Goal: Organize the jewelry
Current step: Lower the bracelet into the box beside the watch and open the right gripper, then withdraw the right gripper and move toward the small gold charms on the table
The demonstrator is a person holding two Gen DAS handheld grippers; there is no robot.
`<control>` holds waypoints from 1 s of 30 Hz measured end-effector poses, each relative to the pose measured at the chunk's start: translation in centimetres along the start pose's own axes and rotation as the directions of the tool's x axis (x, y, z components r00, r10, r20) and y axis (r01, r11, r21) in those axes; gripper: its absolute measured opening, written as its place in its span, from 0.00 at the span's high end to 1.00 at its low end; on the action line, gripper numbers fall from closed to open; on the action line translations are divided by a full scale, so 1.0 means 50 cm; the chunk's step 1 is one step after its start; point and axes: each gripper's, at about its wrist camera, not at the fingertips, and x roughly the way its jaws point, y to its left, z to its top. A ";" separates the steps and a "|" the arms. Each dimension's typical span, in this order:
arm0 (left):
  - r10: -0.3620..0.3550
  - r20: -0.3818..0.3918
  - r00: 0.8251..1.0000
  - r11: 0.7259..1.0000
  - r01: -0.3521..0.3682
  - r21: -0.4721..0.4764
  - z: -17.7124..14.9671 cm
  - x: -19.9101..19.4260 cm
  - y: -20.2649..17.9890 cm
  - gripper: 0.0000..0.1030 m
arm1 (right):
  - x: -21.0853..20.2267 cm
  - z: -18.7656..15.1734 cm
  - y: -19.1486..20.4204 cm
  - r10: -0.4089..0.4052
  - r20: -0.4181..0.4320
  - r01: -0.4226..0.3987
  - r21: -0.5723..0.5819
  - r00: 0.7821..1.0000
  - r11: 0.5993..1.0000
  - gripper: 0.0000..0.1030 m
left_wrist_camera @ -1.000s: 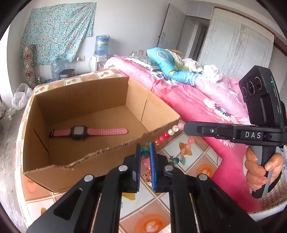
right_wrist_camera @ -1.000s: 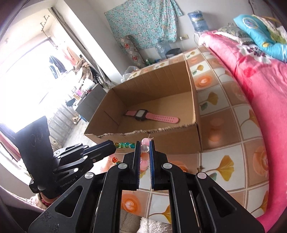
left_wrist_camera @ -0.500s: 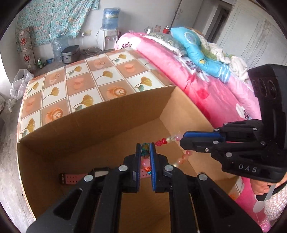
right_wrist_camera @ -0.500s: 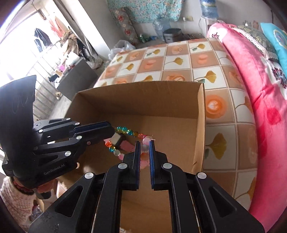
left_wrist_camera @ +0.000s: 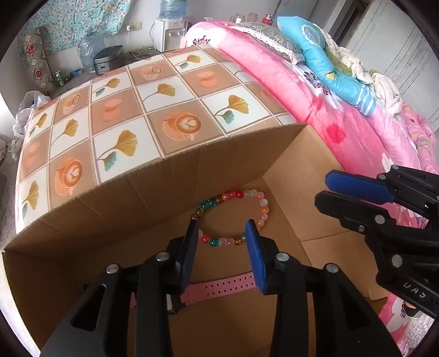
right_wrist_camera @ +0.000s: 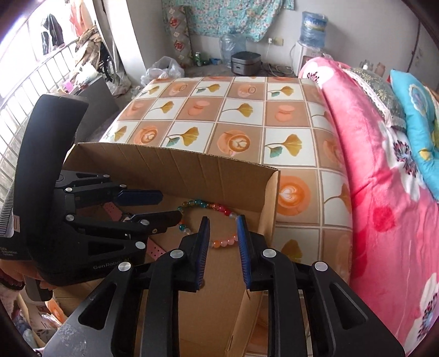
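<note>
Left gripper over the cardboard box, jaws just spread and empty, beaded bracelet lying loose on the box floor beyond pink watch strap, right gripper likewise just parted, clear of beads.

A bedroom in a home. A bed with a pink floral quilt and a blue pillow lies beside a table covered in a patterned oilcloth. Against the far wall stand a water dispenser with its bottle, a rice cooker on the floor and a floral cloth hung up. Clothes hang by a barred window at the left of the right wrist view.
</note>
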 end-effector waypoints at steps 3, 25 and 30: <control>0.005 0.063 0.998 1.000 -0.006 0.017 -0.017 -0.062 -0.008 0.65 | -0.048 -0.024 -0.008 0.045 0.070 -0.050 0.073 0.996 0.996 0.74; 0.097 0.368 0.925 0.994 -0.073 -0.077 -0.419 -0.349 -0.012 0.44 | -0.269 -0.200 0.123 -0.015 0.271 -0.004 0.070 0.962 0.998 0.07; 0.138 0.356 0.924 0.988 -0.107 -0.107 -0.488 -0.336 -0.002 0.44 | -0.244 -0.221 0.133 -0.155 0.223 0.146 0.056 0.963 0.988 0.07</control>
